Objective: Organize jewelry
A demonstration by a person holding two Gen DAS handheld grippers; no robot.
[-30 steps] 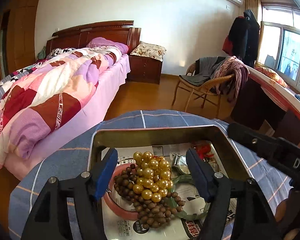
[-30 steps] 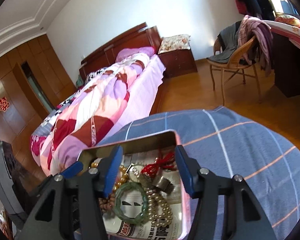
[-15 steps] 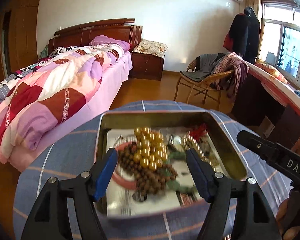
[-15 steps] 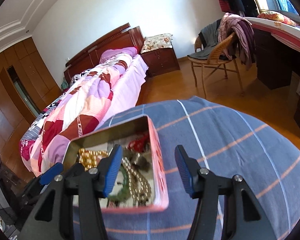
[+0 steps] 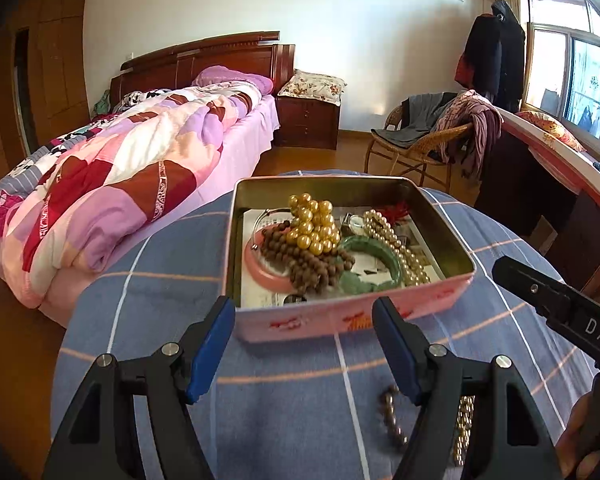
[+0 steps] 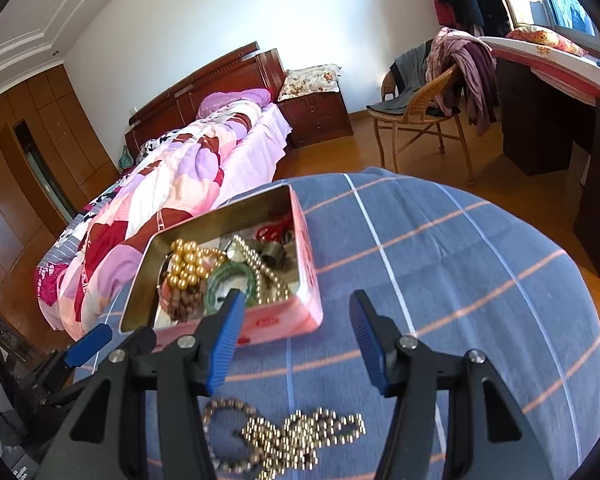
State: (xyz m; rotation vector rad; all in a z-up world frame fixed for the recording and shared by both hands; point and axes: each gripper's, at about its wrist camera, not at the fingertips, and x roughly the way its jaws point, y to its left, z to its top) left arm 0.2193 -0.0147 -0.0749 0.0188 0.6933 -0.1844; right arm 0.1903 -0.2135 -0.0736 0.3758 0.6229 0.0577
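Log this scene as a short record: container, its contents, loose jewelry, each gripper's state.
container: pink tin, open, on blue plaid cloth
contents: gold bead strand, brown bead strand, green bangle, pink bangle, pearl strand
loose jewelry: bead chains on the cloth, outside the tin
left gripper: open, empty
right gripper: open, empty

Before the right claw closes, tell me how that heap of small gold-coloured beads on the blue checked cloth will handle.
The heap of small gold-coloured beads looks like loose strands, so it will probably hang limp and trail. The shiny round beads may slip between the right claw pads. Tangled loops could drag the neighbouring grey-brown bead bracelet along.
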